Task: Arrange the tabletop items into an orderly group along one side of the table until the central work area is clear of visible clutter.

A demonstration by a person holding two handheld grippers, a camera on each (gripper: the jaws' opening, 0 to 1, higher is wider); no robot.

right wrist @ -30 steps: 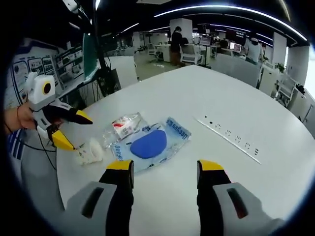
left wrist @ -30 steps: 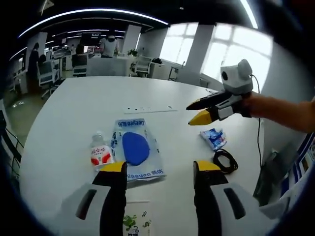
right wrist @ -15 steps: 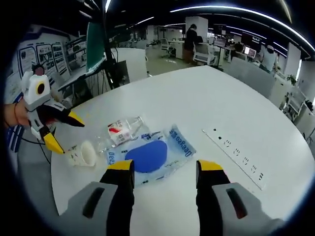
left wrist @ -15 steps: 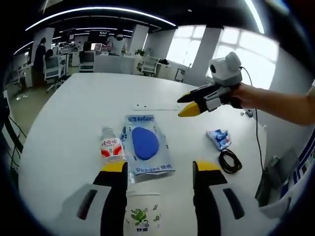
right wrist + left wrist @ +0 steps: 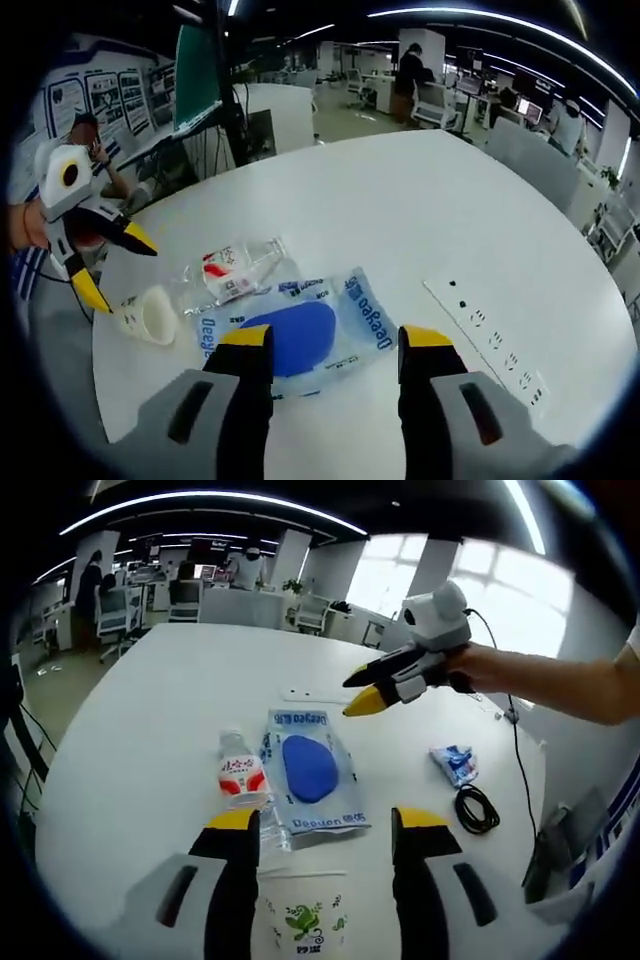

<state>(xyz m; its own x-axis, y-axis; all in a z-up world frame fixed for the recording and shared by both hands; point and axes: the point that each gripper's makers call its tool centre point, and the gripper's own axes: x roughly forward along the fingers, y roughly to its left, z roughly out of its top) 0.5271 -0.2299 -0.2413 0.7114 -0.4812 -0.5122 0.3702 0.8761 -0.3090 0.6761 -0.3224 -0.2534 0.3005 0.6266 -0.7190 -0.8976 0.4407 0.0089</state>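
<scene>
A clear bag holding a blue oval pad (image 5: 312, 775) (image 5: 290, 330) lies flat on the white table (image 5: 150, 700). Beside it lies a small water bottle with a red label (image 5: 240, 776) (image 5: 235, 272). A paper cup (image 5: 300, 925) (image 5: 150, 315) lies on its side low between the jaws of my left gripper (image 5: 326, 825), which is open and grips nothing. In the right gripper view the left gripper (image 5: 115, 268) hangs open just left of the cup. My right gripper (image 5: 335, 340) is open above the bag's near edge; it reaches in from the right (image 5: 365, 692).
A small blue and white packet (image 5: 455, 763) and a coiled black cable (image 5: 477, 808) lie to the right of the bag. A flush socket strip (image 5: 495, 340) runs across the table. Office desks, chairs and people stand beyond the far edge.
The right gripper has moved left, now over the bag's far end. The left view has drawn back, so more of the cup shows between its jaws. Both grippers stay open.
</scene>
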